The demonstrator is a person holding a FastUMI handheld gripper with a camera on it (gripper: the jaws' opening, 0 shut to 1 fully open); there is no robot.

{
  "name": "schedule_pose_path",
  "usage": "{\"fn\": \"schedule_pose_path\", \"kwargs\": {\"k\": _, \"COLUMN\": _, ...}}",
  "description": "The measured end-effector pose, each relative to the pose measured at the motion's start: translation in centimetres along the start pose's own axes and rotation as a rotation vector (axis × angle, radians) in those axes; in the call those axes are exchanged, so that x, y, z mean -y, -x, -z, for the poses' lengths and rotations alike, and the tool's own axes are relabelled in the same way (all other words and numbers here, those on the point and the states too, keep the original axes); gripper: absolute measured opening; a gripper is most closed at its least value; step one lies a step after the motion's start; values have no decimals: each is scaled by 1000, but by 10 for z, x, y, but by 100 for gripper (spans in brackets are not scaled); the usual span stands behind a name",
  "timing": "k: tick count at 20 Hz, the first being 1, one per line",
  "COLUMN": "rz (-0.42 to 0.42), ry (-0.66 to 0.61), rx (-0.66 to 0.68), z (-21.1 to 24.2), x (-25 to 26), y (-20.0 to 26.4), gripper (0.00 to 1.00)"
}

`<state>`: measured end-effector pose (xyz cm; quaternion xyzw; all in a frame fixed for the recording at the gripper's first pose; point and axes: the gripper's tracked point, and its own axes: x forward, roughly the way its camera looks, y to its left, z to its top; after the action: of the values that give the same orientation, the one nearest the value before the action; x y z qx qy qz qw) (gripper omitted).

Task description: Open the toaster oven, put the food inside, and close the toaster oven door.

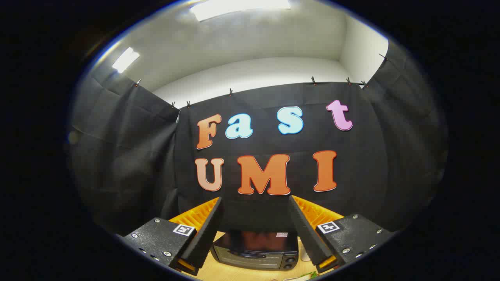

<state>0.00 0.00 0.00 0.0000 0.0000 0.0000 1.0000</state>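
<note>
Hovering high with fingers spread wide and holding nothing, the gripper (256,218) looks down on the toaster oven (254,249), which sits on the wooden table (234,275) below and ahead, framed between the fingers, its door shut

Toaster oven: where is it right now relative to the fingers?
In the gripper view, the toaster oven sits low between the open gripper fingers, beyond their tips, on the wooden table against the black cloth wall, door closed.
</note>
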Motion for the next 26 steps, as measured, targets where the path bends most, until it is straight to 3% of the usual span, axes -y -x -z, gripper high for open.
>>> {"fn": "schedule_pose_path", "kwargs": {"k": 26, "rz": -23, "ry": -26, "rx": -69, "z": 47, "x": -6, "y": -26, "gripper": 98}}
